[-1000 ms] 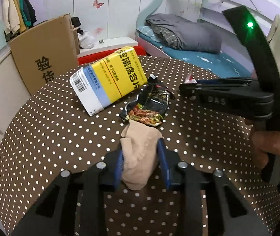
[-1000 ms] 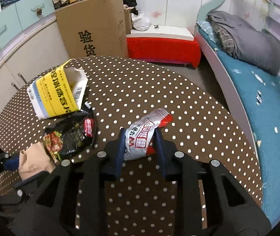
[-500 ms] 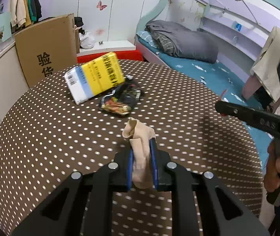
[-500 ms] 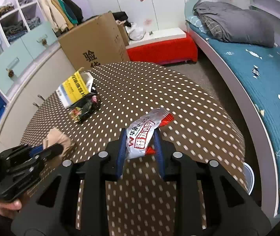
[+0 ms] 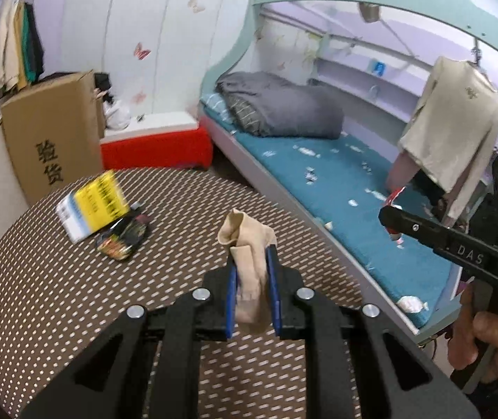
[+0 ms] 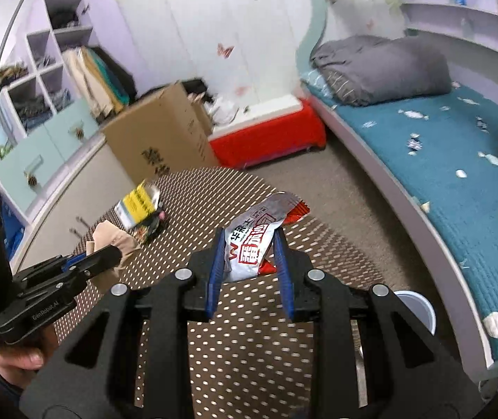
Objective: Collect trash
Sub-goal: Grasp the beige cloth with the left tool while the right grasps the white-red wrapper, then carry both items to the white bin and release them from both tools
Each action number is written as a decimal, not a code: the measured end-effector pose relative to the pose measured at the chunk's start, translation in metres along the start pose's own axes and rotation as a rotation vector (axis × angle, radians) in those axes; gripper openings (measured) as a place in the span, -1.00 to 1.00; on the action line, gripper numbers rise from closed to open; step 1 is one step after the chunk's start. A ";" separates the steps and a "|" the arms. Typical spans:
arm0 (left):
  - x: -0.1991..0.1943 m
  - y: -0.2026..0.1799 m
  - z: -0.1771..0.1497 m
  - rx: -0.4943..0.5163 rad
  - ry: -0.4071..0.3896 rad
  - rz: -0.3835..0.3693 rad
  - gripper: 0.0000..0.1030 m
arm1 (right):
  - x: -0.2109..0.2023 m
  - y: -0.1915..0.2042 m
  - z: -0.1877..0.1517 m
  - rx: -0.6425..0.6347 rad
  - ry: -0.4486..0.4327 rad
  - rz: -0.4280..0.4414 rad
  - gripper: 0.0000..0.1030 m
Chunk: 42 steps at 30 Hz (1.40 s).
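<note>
Round polka-dot table with bare cloth around both grippers; its far edge borders the carpet, with the bed beyond and a white bin below the right rim. Left gripper, lifted above the cloth, jaws clamped on a beige sock standing upright between the pads, its cuff folded toward the left. Right gripper, jaws pinching a silver-and-red snack wrapper, long axis slanting up to the right. A yellow box and a dark wrapper lie touching, far left on the table.
</note>
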<state>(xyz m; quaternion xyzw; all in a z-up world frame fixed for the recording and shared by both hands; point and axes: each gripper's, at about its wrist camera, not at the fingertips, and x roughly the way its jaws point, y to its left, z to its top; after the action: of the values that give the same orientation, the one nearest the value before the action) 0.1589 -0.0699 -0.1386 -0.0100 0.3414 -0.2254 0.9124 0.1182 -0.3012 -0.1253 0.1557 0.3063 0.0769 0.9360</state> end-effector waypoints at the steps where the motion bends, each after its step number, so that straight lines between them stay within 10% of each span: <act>1: -0.001 -0.007 0.003 0.006 -0.008 -0.011 -0.71 | -0.005 -0.004 0.002 0.008 -0.012 -0.005 -0.47; 19: 0.034 -0.132 0.028 0.141 -0.005 -0.207 -0.71 | -0.072 -0.129 -0.009 0.183 -0.098 -0.210 -0.47; 42: 0.194 -0.233 -0.014 0.228 0.302 -0.285 -0.70 | -0.018 -0.248 -0.051 0.377 0.061 -0.298 -0.47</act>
<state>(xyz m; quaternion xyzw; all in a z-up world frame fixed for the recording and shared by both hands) 0.1852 -0.3581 -0.2294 0.0787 0.4416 -0.3878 0.8052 0.0855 -0.5256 -0.2387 0.2783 0.3630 -0.1161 0.8816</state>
